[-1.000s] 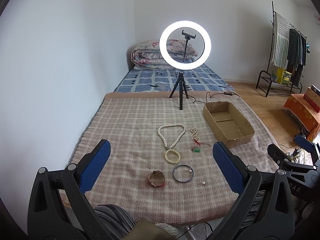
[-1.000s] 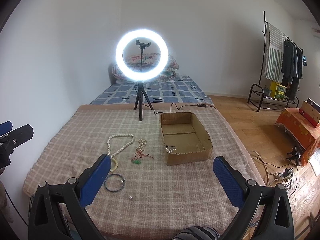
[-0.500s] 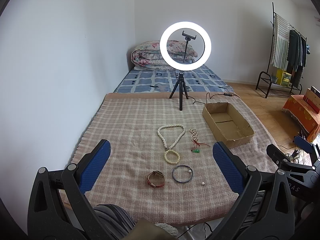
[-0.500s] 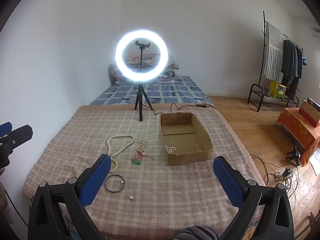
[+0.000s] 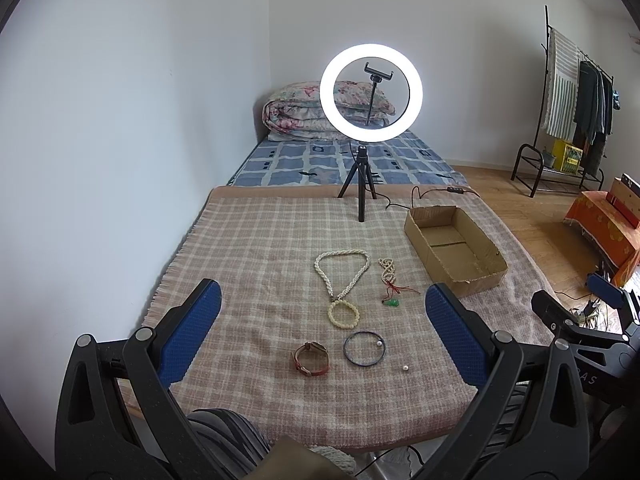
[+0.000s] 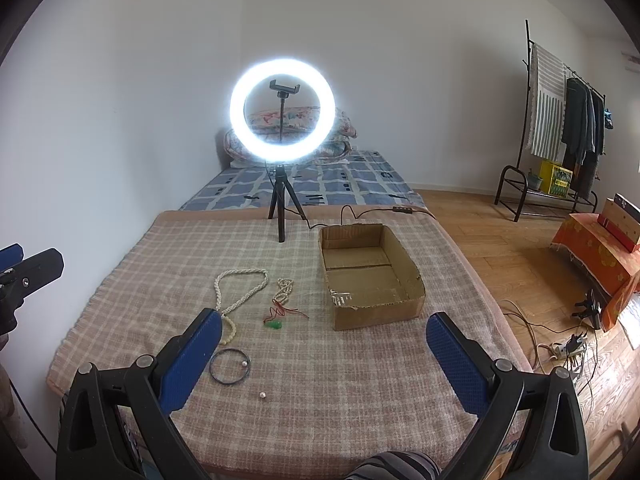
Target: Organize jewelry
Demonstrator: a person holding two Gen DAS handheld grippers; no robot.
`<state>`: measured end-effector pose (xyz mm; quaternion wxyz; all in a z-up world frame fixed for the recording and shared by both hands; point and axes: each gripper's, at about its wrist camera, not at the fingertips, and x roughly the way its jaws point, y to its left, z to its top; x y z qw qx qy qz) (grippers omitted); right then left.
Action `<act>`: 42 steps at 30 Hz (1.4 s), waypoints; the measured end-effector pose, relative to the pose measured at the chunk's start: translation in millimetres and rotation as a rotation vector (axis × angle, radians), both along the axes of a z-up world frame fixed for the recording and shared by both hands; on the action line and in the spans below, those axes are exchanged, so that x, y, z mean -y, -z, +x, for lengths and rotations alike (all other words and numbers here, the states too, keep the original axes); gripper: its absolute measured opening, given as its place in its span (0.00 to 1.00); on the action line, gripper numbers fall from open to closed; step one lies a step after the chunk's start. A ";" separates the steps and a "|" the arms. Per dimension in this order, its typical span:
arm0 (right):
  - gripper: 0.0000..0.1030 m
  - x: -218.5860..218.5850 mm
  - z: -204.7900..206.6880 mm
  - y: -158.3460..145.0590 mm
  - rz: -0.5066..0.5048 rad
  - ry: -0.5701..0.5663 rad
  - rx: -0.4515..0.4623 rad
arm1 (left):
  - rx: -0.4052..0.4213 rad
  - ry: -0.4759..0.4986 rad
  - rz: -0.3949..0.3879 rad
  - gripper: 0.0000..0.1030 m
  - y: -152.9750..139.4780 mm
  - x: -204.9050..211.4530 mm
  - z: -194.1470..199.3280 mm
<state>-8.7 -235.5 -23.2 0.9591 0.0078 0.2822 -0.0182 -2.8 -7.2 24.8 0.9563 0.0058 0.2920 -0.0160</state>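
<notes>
Left hand-held gripper (image 5: 322, 322): its blue fingers are spread wide and hold nothing; it hangs above the near edge of the bench.
Right hand-held gripper (image 6: 324, 346): also spread wide, with nothing between the fingers; it is above the near right part of the bench.
Bench (image 5: 256, 240): covered by a checked pink and beige blanket; all the jewelry lies on it.
Long necklace (image 5: 341, 270): cream beads, laid in a loop in the middle of the blanket, its lower end touching a cream bracelet (image 5: 343, 315).
Small bead string (image 5: 387, 270): just to the right of the long necklace, with red threads and a green pendant (image 5: 391, 302) at its near end.
Watch (image 5: 311, 358): brown strap, nearest to the left hand-held gripper.
Dark bangle (image 5: 364, 349): just beside the watch on the right, with one small pearl (image 5: 379, 344) inside its ring.
Loose pearl (image 5: 405, 368): alone, near the bangle, at its right.
Cardboard box (image 5: 448, 276): open, on the right side of the blanket, apart from the jewelry.
Ring light (image 5: 371, 92): switched on, standing on a small tripod at the far edge of the bench.
</notes>
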 end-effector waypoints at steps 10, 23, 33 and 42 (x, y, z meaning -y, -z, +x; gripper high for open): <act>1.00 0.2 0.6 0.1 0.002 0.000 -0.003 | 0.000 -0.001 -0.002 1.00 0.4 -0.7 -0.5; 1.00 0.2 3.7 4.1 0.000 0.002 -0.018 | -0.007 -0.013 0.003 1.00 -8.1 2.2 3.4; 1.00 -6.8 17.7 16.0 -0.033 -0.037 -0.065 | -0.034 -0.103 0.017 1.00 10.9 -32.3 24.8; 1.00 -8.4 48.2 36.8 0.010 -0.088 -0.149 | -0.074 -0.116 0.019 1.00 30.6 -61.8 53.8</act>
